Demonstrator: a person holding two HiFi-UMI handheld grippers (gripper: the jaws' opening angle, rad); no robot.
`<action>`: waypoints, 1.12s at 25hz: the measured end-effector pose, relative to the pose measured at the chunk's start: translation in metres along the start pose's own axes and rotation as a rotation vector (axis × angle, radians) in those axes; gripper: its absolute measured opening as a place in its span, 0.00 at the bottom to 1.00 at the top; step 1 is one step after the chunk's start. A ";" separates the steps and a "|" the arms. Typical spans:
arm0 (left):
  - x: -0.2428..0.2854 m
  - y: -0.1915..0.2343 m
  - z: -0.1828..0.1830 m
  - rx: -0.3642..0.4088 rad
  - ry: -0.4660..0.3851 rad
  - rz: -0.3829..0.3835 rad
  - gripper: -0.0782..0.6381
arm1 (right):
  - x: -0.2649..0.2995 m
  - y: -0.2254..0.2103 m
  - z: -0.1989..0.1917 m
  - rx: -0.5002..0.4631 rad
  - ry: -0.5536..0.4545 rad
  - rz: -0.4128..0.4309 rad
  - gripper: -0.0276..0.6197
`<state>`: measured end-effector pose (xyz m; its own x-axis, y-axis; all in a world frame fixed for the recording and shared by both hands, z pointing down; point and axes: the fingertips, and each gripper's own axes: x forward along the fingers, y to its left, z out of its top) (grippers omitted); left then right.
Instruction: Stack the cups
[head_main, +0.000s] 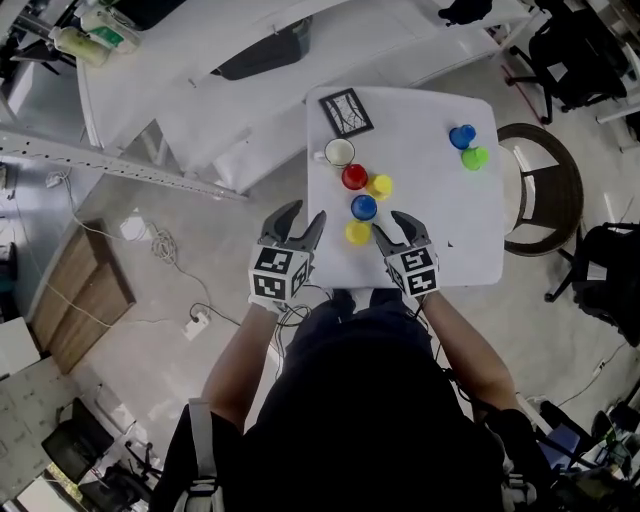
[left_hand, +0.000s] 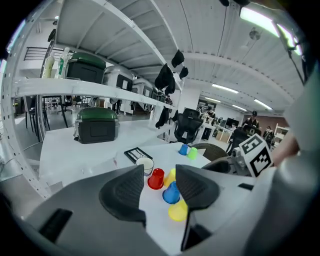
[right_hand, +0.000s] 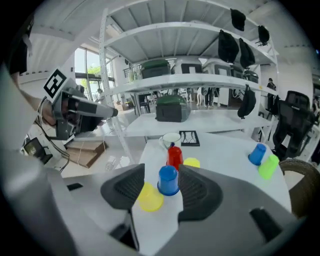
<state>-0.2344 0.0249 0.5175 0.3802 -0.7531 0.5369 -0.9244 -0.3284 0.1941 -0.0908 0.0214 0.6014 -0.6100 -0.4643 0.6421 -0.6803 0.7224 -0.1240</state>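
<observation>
white table (head_main: 470, 230) | black-framed card (head_main: 346, 110) at its far edge | round chair (head_main: 540, 190) just beside | wooden board (head_main: 80, 295) well apart

**Bright cups on a white table**

The table (head_main: 470, 230) is plain white. Just ahead of the right gripper (head_main: 388, 224), slightly to its left, sits a yellow cup (head_main: 358, 233). Beyond that comes a blue cup (head_main: 364, 207), then a red cup (head_main: 354, 177) with a second yellow cup (head_main: 380, 186) beside it. Farther still are a white mug (head_main: 339, 152) and a black-framed card (head_main: 346, 110) with thin black lines on white (too small to read the pattern). Well off to that gripper's right are a second blue cup (head_main: 462, 136) and a green cup (head_main: 475, 158). The right gripper and the left gripper (head_main: 308, 212) are dark grey, and their cubes carry black-and-white square markers.
</observation>
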 end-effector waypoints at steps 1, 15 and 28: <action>-0.001 0.002 -0.004 -0.002 0.007 -0.003 0.38 | 0.007 0.007 -0.009 -0.007 0.024 0.017 0.37; -0.014 0.012 -0.041 -0.020 0.079 -0.006 0.38 | 0.054 0.046 -0.087 -0.115 0.243 0.080 0.39; -0.021 0.008 -0.048 -0.014 0.069 0.009 0.37 | 0.067 0.036 -0.095 -0.273 0.253 0.141 0.40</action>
<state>-0.2517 0.0658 0.5471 0.3696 -0.7145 0.5940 -0.9282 -0.3135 0.2004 -0.1174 0.0649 0.7125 -0.5474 -0.2347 0.8033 -0.4432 0.8955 -0.0404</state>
